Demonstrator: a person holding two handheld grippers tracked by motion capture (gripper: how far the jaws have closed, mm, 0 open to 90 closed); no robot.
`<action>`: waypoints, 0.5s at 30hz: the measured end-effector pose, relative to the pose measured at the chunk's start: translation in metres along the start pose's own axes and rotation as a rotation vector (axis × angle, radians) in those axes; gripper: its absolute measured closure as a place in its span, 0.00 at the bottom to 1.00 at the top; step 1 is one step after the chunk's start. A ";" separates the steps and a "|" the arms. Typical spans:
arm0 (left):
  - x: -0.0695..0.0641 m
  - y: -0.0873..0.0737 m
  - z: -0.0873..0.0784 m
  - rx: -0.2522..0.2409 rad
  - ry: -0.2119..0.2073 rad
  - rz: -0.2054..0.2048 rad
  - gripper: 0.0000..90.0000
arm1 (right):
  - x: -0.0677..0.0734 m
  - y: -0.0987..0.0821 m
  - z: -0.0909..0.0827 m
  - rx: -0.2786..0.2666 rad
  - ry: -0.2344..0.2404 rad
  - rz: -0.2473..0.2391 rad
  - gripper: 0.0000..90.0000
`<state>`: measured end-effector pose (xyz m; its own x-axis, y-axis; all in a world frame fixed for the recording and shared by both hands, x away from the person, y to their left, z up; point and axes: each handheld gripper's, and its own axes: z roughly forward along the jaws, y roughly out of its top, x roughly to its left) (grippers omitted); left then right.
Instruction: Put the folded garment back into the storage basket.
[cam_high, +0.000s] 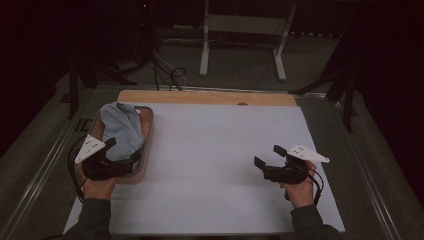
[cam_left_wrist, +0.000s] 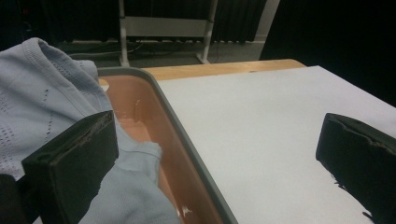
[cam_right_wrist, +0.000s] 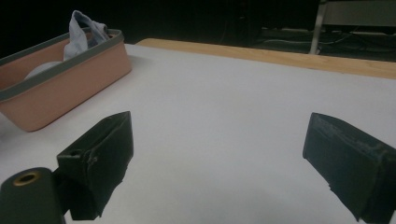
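Observation:
A light blue cloth (cam_high: 120, 127) lies bunched in a salmon tray with a grey rim (cam_high: 149, 135) at the table's left. My left gripper (cam_high: 122, 150) is open at the tray's near right corner and holds nothing. In the left gripper view the cloth (cam_left_wrist: 46, 93) sits by the left jaw, the tray rim (cam_left_wrist: 180, 130) runs between the jaws, and the right jaw hangs over the white sheet. My right gripper (cam_high: 269, 155) is open and empty over the white sheet at the right. From the right gripper view the tray (cam_right_wrist: 70, 79) and cloth (cam_right_wrist: 81, 28) are far off at the left.
A white sheet (cam_high: 215, 150) covers most of the table, with a wooden strip (cam_high: 200, 96) along its far edge. Behind the table a white stand (cam_high: 205, 50) and cables (cam_high: 170, 75) sit on the floor. Metal rails run down both sides of the table.

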<state>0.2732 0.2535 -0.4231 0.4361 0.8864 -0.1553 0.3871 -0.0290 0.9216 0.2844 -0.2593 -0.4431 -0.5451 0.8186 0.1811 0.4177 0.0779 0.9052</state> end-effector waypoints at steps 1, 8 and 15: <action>0.001 0.000 -0.001 -0.007 -0.001 -0.003 0.00 | -0.002 -0.002 -0.003 -0.010 -0.001 0.005 0.10; 0.002 0.001 -0.002 -0.015 0.000 0.001 0.00 | -0.008 -0.006 -0.012 -0.041 -0.014 0.021 0.10; 0.004 -0.001 -0.004 -0.017 -0.002 -0.003 0.00 | -0.011 -0.011 -0.014 -0.039 -0.006 0.020 0.10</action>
<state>0.2717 0.2584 -0.4230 0.4364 0.8857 -0.1583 0.3744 -0.0188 0.9271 0.2757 -0.2774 -0.4500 -0.5328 0.8229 0.1973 0.3998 0.0394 0.9157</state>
